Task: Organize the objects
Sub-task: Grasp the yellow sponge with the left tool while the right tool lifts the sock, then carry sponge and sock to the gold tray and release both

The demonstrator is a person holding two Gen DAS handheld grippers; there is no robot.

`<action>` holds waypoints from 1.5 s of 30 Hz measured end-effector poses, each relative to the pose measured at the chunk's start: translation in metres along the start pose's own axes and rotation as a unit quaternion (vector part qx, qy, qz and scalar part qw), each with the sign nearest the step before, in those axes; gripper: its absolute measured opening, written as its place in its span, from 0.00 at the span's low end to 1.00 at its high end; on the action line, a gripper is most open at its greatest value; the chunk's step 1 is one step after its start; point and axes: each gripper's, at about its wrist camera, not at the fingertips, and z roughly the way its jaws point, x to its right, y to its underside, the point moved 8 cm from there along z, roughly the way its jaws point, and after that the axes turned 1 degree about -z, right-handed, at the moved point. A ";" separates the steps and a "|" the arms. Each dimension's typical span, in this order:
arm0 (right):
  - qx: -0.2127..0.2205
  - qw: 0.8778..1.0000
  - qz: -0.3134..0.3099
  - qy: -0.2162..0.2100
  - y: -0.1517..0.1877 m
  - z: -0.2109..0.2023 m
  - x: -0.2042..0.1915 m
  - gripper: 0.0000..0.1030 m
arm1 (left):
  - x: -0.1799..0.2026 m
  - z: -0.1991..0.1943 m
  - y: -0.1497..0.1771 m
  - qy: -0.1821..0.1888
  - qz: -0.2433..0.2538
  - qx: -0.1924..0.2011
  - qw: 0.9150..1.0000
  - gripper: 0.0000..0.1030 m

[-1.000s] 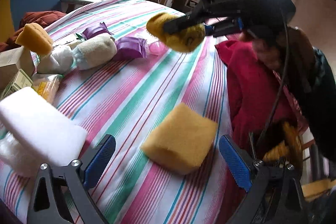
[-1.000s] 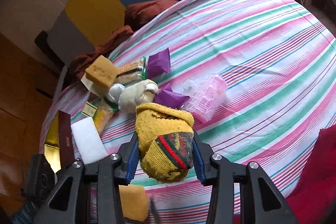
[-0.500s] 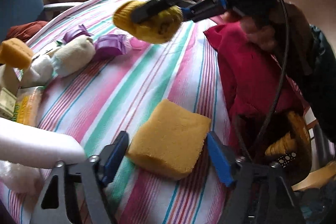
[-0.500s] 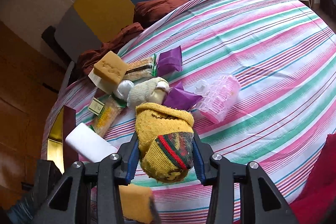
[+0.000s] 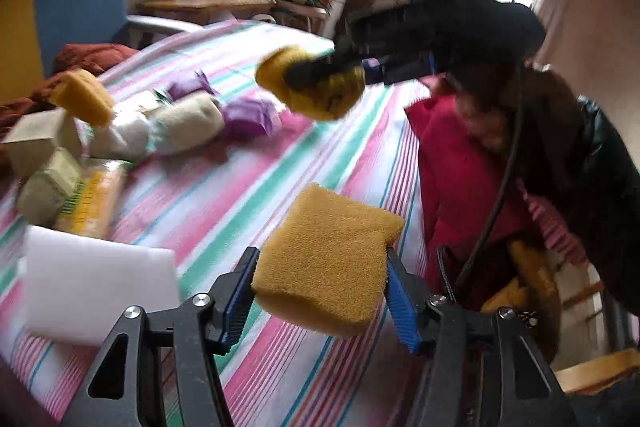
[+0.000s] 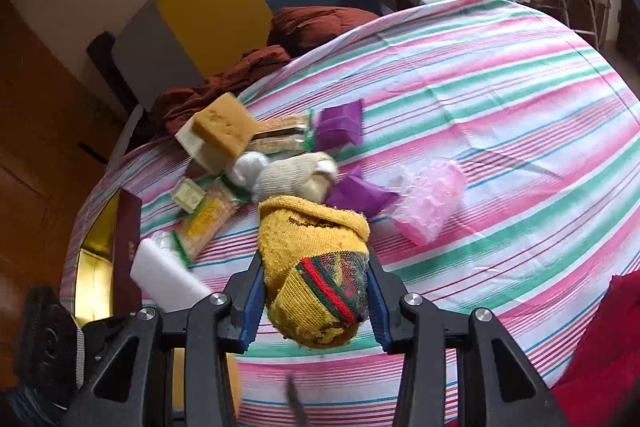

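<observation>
my left gripper (image 5: 320, 291) has just been closing and its blue pads now squeeze the square yellow foam sponge (image 5: 326, 263), held clear above the striped tablecloth (image 5: 224, 195). my right gripper (image 6: 316, 301) clamps the rolled yellow knitted sock (image 6: 314, 267) over the cloth. beyond lie a white foam block (image 5: 100, 291), purple packets (image 6: 340, 125), a cream sock roll (image 6: 296, 175) and a second sponge (image 6: 224, 125).

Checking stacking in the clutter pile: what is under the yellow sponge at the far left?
The yellow sponge rests tilted on a pale box; what lies beneath that box is covered.
</observation>
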 end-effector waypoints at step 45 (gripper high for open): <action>-0.076 0.954 -0.248 -0.152 0.136 0.091 -0.374 0.77 | -0.172 -0.342 0.251 -0.464 -0.423 0.167 0.760 0.97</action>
